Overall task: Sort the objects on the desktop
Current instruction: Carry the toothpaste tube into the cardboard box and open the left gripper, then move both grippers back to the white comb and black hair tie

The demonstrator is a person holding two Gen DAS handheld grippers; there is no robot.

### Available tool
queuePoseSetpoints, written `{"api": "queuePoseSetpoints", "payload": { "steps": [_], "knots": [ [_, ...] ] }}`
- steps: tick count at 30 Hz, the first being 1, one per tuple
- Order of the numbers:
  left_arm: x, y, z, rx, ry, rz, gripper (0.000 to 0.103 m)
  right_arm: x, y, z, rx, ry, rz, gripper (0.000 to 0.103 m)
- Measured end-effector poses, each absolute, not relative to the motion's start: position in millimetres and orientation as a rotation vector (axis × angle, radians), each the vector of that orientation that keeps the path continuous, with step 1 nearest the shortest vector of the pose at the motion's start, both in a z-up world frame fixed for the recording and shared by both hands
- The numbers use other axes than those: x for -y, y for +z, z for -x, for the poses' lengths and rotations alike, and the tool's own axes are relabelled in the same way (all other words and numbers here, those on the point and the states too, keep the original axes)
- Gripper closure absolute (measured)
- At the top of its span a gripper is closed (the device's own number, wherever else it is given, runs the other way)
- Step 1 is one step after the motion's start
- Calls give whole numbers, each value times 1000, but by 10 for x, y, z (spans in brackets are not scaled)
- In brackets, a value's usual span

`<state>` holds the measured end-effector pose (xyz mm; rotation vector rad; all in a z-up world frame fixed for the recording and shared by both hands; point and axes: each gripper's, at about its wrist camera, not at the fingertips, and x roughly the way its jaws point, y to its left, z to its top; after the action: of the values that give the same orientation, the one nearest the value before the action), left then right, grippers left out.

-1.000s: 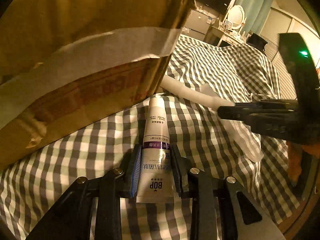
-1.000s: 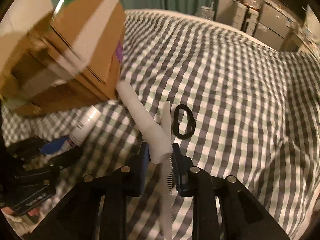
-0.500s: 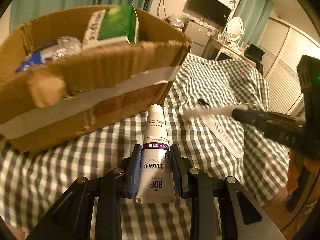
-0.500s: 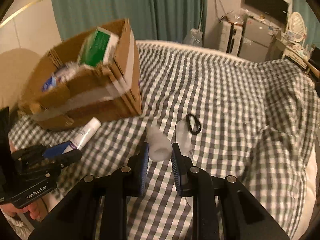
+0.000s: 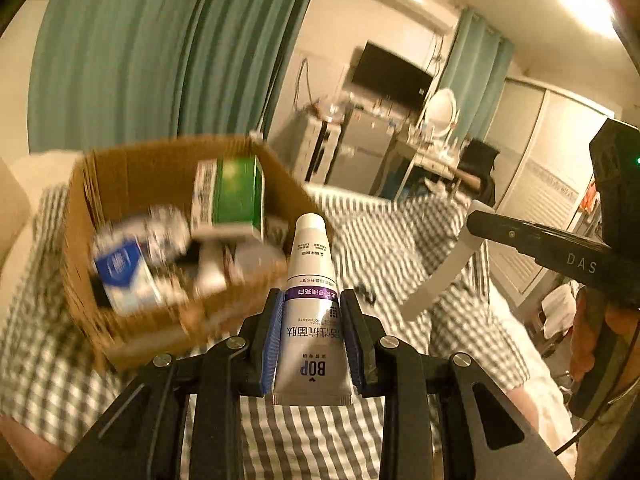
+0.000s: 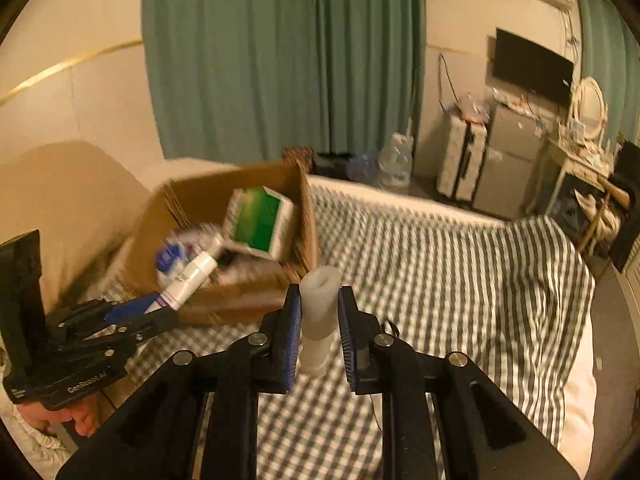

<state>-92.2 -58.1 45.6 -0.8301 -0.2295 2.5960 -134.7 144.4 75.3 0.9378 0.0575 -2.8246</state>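
Between the blue pads of the left gripper sits a white toothpaste tube, clamped across its flat crimped end, with its long axis running straight forward along the fingers and its cap end pointing at the cardboard box. That box is the landmark: it stands open-topped on the checked bedspread, ahead of and below the tube and slightly to its left in the left wrist view, already holding a green and white carton and a blue and white packet. The tube's cap hangs over the near right corner of the box, so the left hand is the nearer of the two to the opening, and a short carry forward and leftward would probably bring the tube above it.

Right of the box, the right gripper grasps a white comb handle, its jaws closing further on it, with the handle's rounded end pointing forward toward the box's near right wall. From the left wrist view the comb slants down from that gripper's fingertips, off to the right of the box and farther from the opening than the tube. A small black loop lies on the bedspread between the box and the comb.
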Motion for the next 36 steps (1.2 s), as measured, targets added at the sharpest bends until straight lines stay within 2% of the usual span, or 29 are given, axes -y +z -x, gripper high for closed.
{"api": "queuePoseSetpoints", "payload": {
  "steps": [5,10,14,19,20,21,22,23,25,32,36],
  "knots": [
    [762,881,1084,211,2680,692,74,-1248,1078,1467,-49,-2798,-829,86],
    [995,1017,1356,210,2755,682,74,-995,1261,1761,-17,-2756,-754,86],
    [1190,829,1606,253,2822,742,74,-737,1173,2090,26,-2714,-751,86],
    [1375,375,1821,318,2817,853,74,-439,750,2566,54,-2655,-861,85],
    [1384,301,1843,311,2804,856,74,-400,642,2647,65,-2650,-891,81],
    [1392,249,1859,303,2782,845,72,-385,581,2686,65,-2653,-905,63],
    [1395,200,1863,287,2759,833,64,-375,538,2708,62,-2663,-909,49],
    [1395,172,1865,269,2750,834,42,-388,512,2709,61,-2685,-896,28],
    [1398,128,1862,255,2779,851,14,-462,535,2675,92,-2730,-826,23],
    [1519,166,1679,388,2810,759,9,-941,755,2420,133,-2854,-745,23],
    [1514,252,1487,415,2799,700,7,-1425,686,2103,214,-2942,-774,21]
  ]
}}
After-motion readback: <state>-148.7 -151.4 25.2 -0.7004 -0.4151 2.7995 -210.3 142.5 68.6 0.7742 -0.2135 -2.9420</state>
